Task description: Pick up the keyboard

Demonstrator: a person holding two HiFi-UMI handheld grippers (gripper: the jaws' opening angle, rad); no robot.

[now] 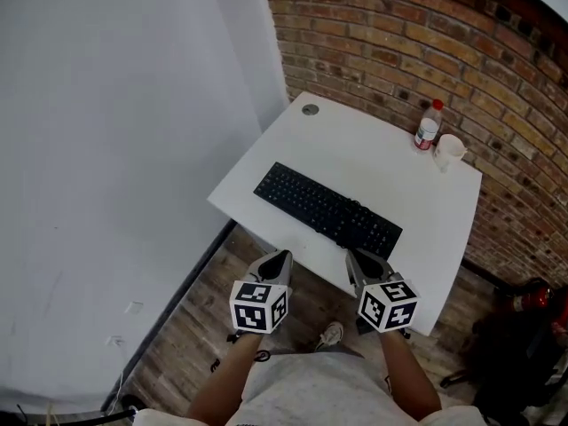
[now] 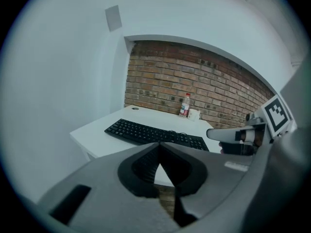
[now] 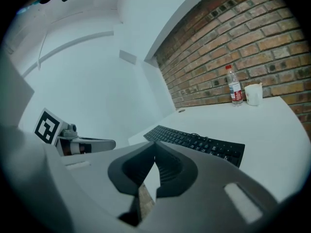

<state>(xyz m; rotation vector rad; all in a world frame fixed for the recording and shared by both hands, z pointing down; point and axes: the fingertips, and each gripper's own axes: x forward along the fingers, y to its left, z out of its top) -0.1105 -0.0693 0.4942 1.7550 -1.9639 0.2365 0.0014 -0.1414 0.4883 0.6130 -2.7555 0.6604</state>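
Keyboard [image 1: 327, 211] lies flat by the tabletop's [image 1: 373, 153] near edge, long axis along that edge, just ahead of left gripper [image 1: 279, 259] and right gripper [image 1: 359, 258], both closed and empty, right one nearer.

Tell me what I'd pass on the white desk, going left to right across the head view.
black keyboard → plastic bottle → white cup
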